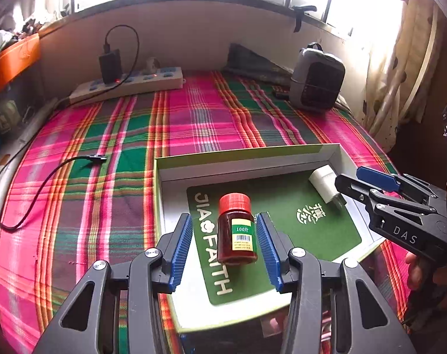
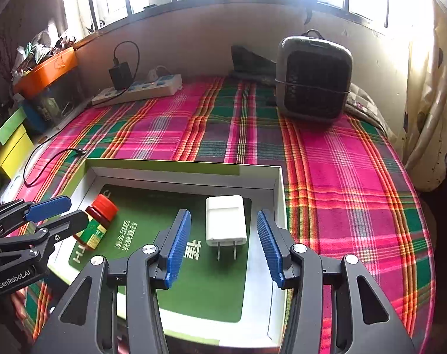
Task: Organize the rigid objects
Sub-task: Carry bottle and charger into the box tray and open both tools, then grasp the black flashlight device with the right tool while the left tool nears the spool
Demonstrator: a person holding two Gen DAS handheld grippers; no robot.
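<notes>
A shallow white box [image 1: 247, 159] with a green printed bottom lies on the plaid cloth; it also shows in the right wrist view [image 2: 182, 168]. A small red-capped brown bottle [image 1: 236, 228] lies in it, between the open fingers of my left gripper [image 1: 225, 242], which do not touch it. In the right wrist view the bottle [image 2: 98, 221] sits at the box's left, by the left gripper [image 2: 61, 212]. A white plug charger [image 2: 226, 221] lies in the box, between the open fingers of my right gripper [image 2: 223, 236]. The charger [image 1: 326, 185] and right gripper [image 1: 353, 181] show at right.
A white power strip [image 1: 129, 84] with a black adapter stands at the back left. A grey heater [image 2: 312, 76] stands at the back right. A black cable [image 1: 46, 183] lies on the cloth at left. An orange tray [image 2: 46, 70] and coloured boxes sit off the left edge.
</notes>
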